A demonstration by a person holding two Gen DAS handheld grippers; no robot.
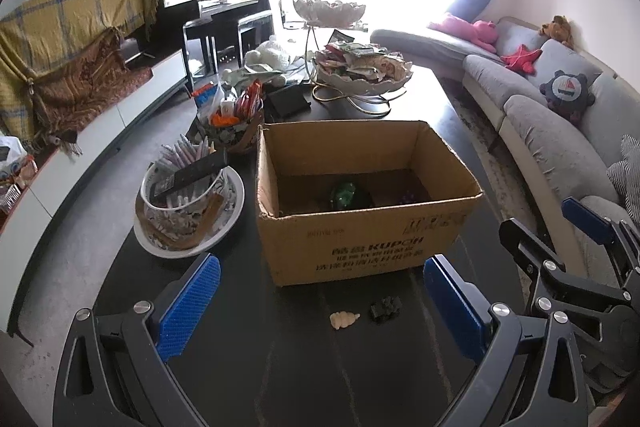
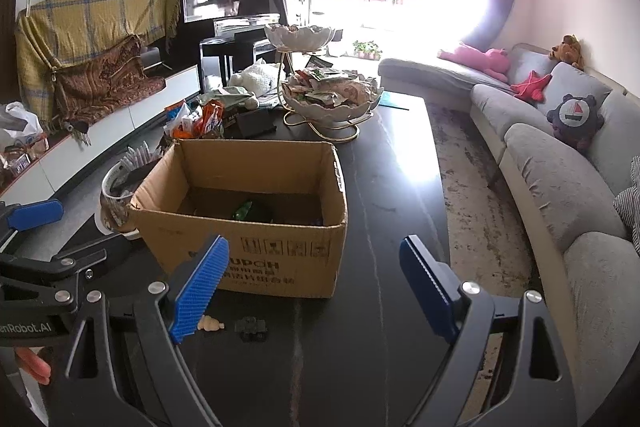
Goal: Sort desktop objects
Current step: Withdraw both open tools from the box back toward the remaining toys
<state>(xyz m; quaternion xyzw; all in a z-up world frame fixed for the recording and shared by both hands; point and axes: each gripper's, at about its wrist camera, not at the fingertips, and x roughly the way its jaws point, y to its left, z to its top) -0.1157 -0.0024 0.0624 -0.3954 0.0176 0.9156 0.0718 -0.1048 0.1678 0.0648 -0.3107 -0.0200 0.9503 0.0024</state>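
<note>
An open cardboard box [image 1: 360, 239] [image 2: 256, 247] stands on the dark table [image 1: 280, 367] [image 2: 360, 367], with a green object [image 1: 346, 195] [image 2: 243, 211] on its floor. In front of the box lie a small cream shell-like figure [image 1: 344, 319] [image 2: 211, 323] and a small black object [image 1: 386, 309] [image 2: 251, 327]. My left gripper [image 1: 320, 307] is open, its blue pads wide apart with nothing between them, just short of both small objects. My right gripper [image 2: 312, 287] is open too and empty; the small objects sit near its left fingertip [image 2: 196, 295].
Left of the box stands a bowl on a plate [image 1: 188, 211] holding sticks and a remote. Behind it is a snack basket [image 1: 232, 123] and a two-tier dish stand [image 1: 360, 67]. A grey sofa [image 2: 560, 167] runs along the right. A hand [image 2: 34, 365] shows at lower left.
</note>
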